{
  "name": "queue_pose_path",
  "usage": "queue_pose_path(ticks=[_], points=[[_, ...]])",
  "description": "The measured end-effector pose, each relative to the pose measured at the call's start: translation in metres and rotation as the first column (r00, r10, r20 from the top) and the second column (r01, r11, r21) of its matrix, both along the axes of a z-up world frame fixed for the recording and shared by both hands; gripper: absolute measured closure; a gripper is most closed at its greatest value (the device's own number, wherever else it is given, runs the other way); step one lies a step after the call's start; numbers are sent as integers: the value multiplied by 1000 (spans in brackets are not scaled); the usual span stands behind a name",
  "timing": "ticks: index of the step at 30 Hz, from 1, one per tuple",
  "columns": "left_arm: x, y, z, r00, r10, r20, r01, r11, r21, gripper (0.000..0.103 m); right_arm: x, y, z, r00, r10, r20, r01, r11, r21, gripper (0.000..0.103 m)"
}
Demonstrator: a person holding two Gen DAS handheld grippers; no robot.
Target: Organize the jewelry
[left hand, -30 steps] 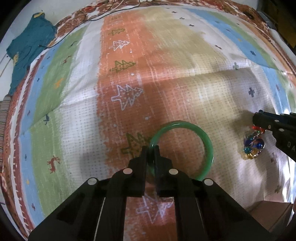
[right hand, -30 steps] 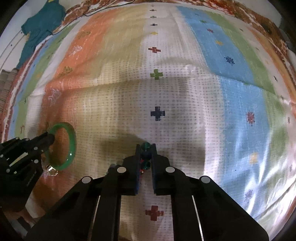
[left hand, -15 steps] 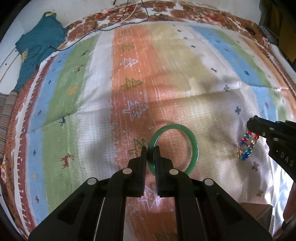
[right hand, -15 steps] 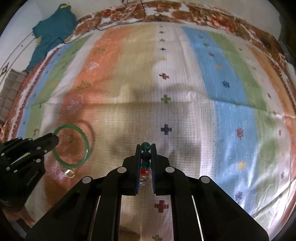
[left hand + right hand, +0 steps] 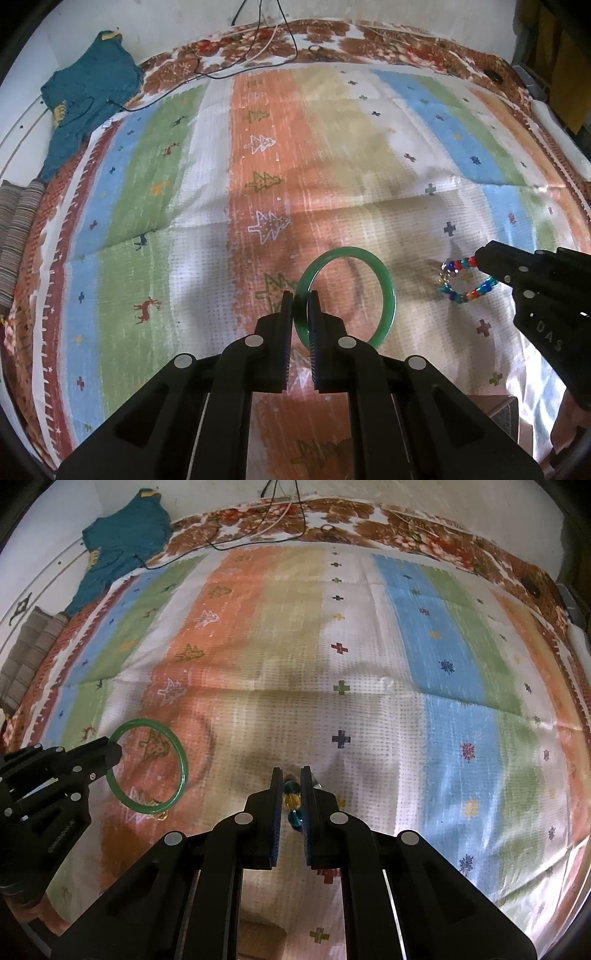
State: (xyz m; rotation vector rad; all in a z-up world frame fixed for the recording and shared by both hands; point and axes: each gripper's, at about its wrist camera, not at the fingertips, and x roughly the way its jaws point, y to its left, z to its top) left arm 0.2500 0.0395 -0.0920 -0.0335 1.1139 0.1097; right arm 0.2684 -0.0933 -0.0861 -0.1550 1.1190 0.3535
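left wrist view: left hand-held gripper (image 5: 301, 295) clamped on the rigid, slippery green bangle's (image 5: 384, 284) rim; right hand-held gripper (image 5: 291, 775) pinches the limp beaded bracelet (image 5: 463, 282).

The near arc of the green bangle (image 5: 384, 291) is hidden behind the left gripper (image 5: 301, 314) clamping it. In the right wrist view most of the beaded bracelet (image 5: 291, 797) is covered by the right gripper (image 5: 291, 805), and a small gold thing (image 5: 160, 815) under the bangle is too small to tell. The teal cloth (image 5: 85, 99) runs off the picture's edge.
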Motion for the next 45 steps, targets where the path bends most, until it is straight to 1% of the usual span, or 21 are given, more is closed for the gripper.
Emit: queue_pose_path(ticks=[9, 12, 16, 23, 27, 36, 37, 38, 42, 45], points=[[-8, -2, 14, 1000, -1, 24, 1, 1000, 1, 95, -11, -2, 6, 1000, 9, 20, -9, 1000, -7, 93], [-11, -3, 18, 1000, -1, 30, 1, 1000, 3, 95, -14, -4, 8, 1000, 11, 11, -11, 1000, 15, 93], [-14, -4, 20, 1000, -4, 21, 3, 1000, 5, 95, -19, -3, 15, 999, 22, 31, -22, 1000, 4, 93], [-25, -5, 29, 999, 0, 42, 0, 1000, 9, 95, -30, -1, 26, 997, 41, 71, -40, 999, -19, 93], [-31, -9, 35, 998, -3, 57, 3, 1000, 6, 95, -37, -2, 31, 996, 46, 79, -45, 999, -9, 93], [-44, -14, 40, 997, -4, 71, 4, 1000, 3, 95, -52, -5, 42, 990, 53, 129, -51, 998, -24, 93], [-46, -15, 41, 997, -4, 75, 4, 1000, 1, 95, -54, -6, 44, 989, 55, 134, -52, 998, -25, 97], [-48, -15, 43, 997, -4, 80, 4, 1000, -1, 95, -56, -6, 46, 988, 56, 142, -53, 998, -24, 98], [-57, -18, 50, 995, -7, 98, 8, 1000, -9, 95, -65, -6, 56, 984, 65, 167, -63, 998, -15, 98], [-62, -21, 52, 994, -10, 105, 11, 1000, -11, 95, -71, -5, 58, 983, 74, 167, -73, 997, -10, 99]])
